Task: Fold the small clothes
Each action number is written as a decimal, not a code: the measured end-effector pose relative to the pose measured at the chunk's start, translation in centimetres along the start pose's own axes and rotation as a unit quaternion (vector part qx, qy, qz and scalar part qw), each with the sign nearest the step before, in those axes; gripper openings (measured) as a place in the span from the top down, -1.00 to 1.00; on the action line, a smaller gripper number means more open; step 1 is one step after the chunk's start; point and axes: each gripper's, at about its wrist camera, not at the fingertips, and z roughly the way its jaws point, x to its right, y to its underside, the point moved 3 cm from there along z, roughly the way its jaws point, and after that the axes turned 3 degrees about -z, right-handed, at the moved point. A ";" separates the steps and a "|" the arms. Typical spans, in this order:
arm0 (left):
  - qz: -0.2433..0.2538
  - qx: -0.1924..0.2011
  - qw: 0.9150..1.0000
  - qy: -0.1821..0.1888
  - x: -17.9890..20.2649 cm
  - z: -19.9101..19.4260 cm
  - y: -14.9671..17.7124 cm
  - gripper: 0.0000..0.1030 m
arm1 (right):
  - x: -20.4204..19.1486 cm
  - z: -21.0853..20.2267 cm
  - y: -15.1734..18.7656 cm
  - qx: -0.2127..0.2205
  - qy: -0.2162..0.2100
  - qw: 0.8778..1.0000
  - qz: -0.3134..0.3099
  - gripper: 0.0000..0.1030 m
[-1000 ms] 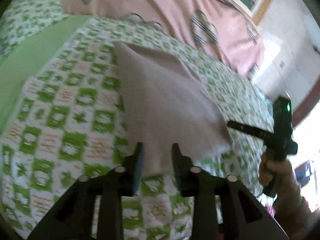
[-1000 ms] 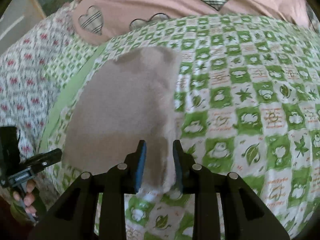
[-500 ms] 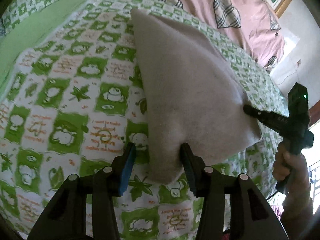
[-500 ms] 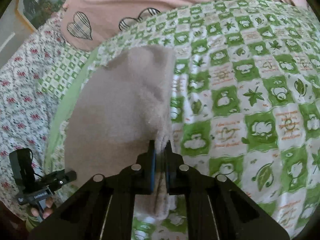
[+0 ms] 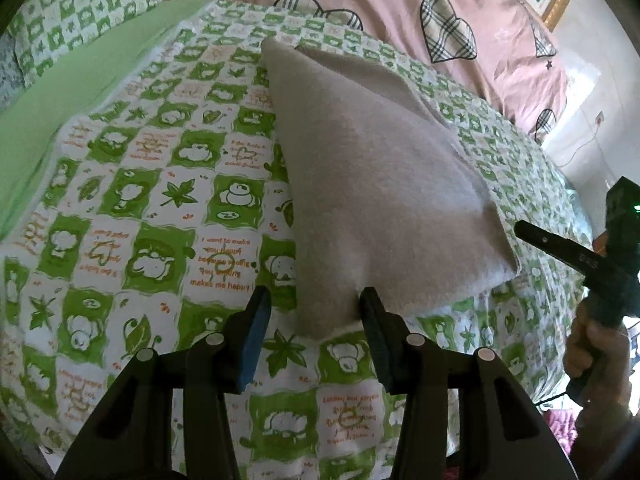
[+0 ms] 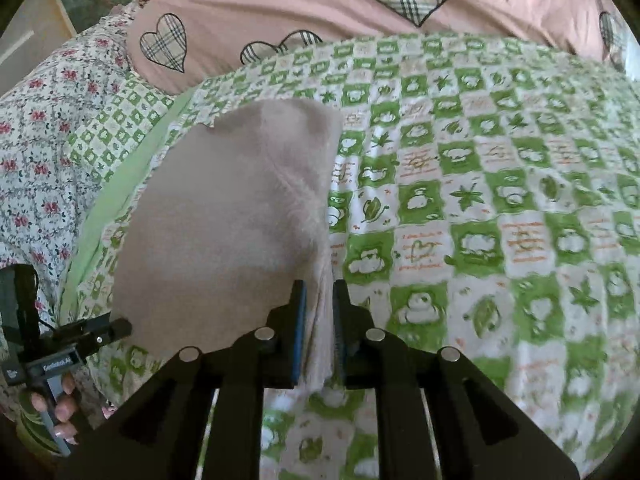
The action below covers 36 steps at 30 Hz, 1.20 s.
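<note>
- A beige fleecy cloth [image 5: 380,192] lies folded on a bed, spread over a green and white checked sheet [image 5: 132,200] printed with bears and leaves.
- Seen from the left wrist, the left gripper [image 5: 316,320] has its jaws wide apart. The cloth's near corner sits between them, just touching the right-hand finger and clear of the blue-padded left one.
- In that same view, the right gripper [image 5: 520,229] comes in from the right edge, its black tip close to the cloth's right corner. The person's right hand [image 5: 592,356] holds its handle.
- Seen from the right wrist, the right gripper [image 6: 319,320] has its jaws narrow, pinching a bunched edge of the cloth [image 6: 224,232] between the blue pads.
- At the lower left of that view, the left gripper [image 6: 122,326] points at the cloth's far corner, with the left hand [image 6: 56,408] wrapped around its handle.
- Beyond the checked sheet lies a pink blanket [image 6: 320,8] with plaid hearts, and to the left a floral fabric [image 6: 44,140] with small red flowers.
</note>
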 end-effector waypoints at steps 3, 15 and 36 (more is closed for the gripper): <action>0.010 0.006 1.000 -0.006 0.3 -0.8 0.4 0.09 | -0.7 -0.8 0.9 0.001 0.002 1.000 -0.005 0.52; 0.048 0.032 0.998 -0.038 1.5 -4.0 3.2 -0.33 | -4.1 -3.6 5.0 0.020 -0.001 0.999 -0.040 -0.26; 0.053 0.054 0.991 -0.109 0.6 -5.3 3.7 -0.65 | -6.7 -3.8 7.4 0.031 -0.013 0.995 -0.098 -0.64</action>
